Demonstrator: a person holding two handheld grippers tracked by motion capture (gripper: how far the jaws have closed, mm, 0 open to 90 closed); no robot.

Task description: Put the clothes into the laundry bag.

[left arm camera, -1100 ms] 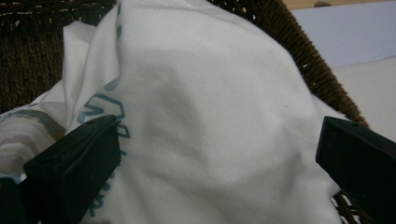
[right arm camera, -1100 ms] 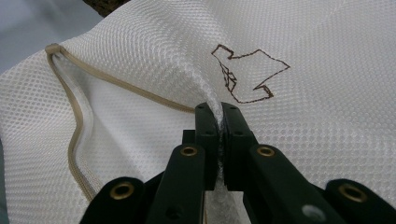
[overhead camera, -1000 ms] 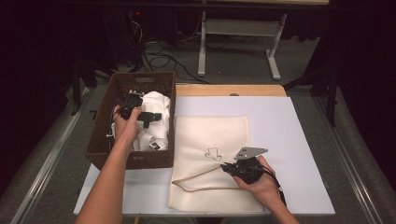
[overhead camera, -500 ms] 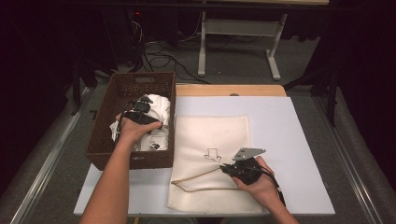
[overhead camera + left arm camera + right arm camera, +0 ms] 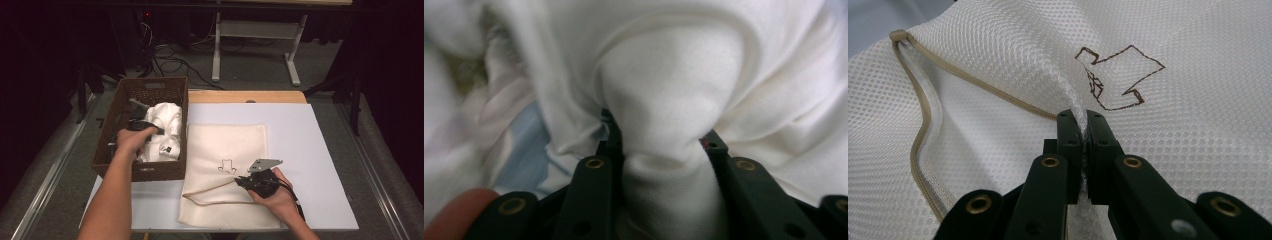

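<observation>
The big mesh bag lies flat on the table. The brown basket beside it holds white clothes. The right gripper pinches the bag's top layer. The left gripper has just been closing and squeezes a white fold. A thin hold might slip when lifted, or drag other clothes along.

A white garment is seen in a brown woven basket; a cream mesh bag is trimmed with a tan zip.
</observation>
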